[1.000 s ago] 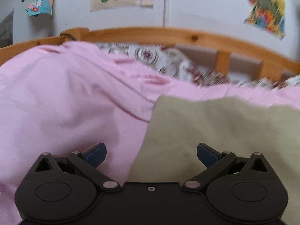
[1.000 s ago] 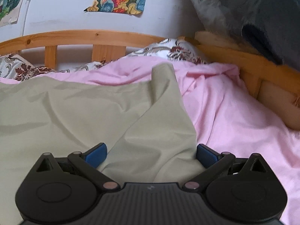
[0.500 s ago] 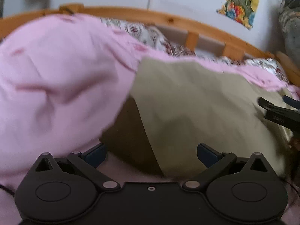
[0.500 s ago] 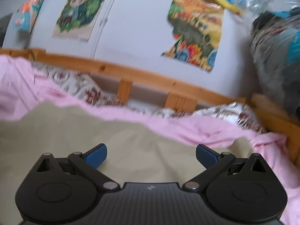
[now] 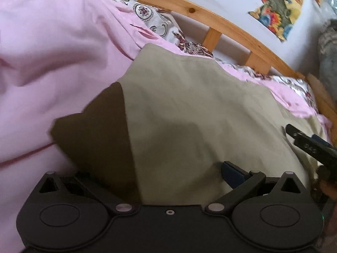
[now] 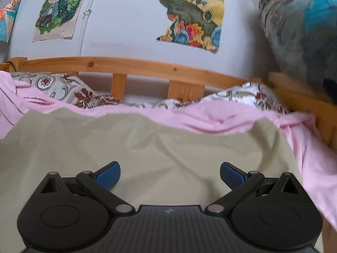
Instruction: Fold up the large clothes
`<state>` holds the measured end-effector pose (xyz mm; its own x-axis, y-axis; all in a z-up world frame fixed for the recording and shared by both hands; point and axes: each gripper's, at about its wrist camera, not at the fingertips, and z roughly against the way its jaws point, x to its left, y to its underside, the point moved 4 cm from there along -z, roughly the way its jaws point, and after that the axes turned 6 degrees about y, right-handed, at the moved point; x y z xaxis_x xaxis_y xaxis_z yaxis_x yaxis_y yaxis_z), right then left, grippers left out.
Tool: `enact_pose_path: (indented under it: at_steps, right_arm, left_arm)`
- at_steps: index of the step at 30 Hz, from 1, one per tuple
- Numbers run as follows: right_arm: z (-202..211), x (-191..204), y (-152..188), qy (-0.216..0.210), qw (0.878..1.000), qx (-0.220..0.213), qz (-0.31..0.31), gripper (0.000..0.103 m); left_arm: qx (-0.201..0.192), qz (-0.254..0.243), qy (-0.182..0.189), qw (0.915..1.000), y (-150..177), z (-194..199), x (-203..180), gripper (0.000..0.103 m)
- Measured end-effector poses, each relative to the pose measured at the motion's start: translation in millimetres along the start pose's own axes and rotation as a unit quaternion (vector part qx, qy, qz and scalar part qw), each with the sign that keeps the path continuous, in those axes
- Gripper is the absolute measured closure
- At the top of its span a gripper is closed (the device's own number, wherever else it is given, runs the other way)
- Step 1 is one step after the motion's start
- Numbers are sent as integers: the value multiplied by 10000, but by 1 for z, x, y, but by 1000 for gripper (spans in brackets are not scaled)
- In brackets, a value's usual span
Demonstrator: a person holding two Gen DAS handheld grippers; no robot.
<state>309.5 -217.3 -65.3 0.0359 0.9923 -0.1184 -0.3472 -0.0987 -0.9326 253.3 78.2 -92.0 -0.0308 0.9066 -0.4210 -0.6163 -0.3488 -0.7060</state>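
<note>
Pink bedding (image 5: 52,67) fills the left of my left-wrist view, bunched high, and just beside it the khaki garment (image 5: 189,109) begins, with its left edge lifted and turned so the shadowed underside faces me. My left gripper (image 5: 168,177) sits right at that raised edge: I can see only one blue pad on its right side, the other is hidden behind the cloth, so I cannot tell whether the fingers (image 5: 231,171) are pinching the fabric or merely standing around it. Moving rightward, the garment spreads flat across the bed, its long axis running side to side between my two tools, its far hem lying against the pink sheet and a patterned pillow (image 6: 63,88). My right gripper (image 6: 169,174) hangs over the right half of the cloth, fingers spread wide apart with nothing between them; its tip also shows at the right rim of the left view. I judge the left hand is nearer to a usable edge, so the coming fold turns on carrying that left side across toward the right. Beyond the garment runs a wooden bed rail (image 6: 147,66), then a pale wall with colourful posters (image 6: 191,12), and a grey bundle at far right.
</note>
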Motion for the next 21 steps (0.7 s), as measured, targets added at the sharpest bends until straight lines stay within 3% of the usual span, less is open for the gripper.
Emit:
enact_pose_path:
  at_steps: [4,8,14,21]
  right_arm:
    - [-9,12,-13,1,9995,-183,264,0]
    - [-31,30,6,-130,9972,276,681,0]
    - [-37,30,17,-184,9979,327,522,0]
    - [-35,30,16,-150,9981,272,529,0]
  left_arm:
    - [-327,113,-68,9994,-1,-9,0,1]
    - [-481,160,53,9987,1,-3,4,1]
    - [-576,278,93,9979,-1,-4,5,2]
    - [-898,116,-205,9957,-2,9,-7,32]
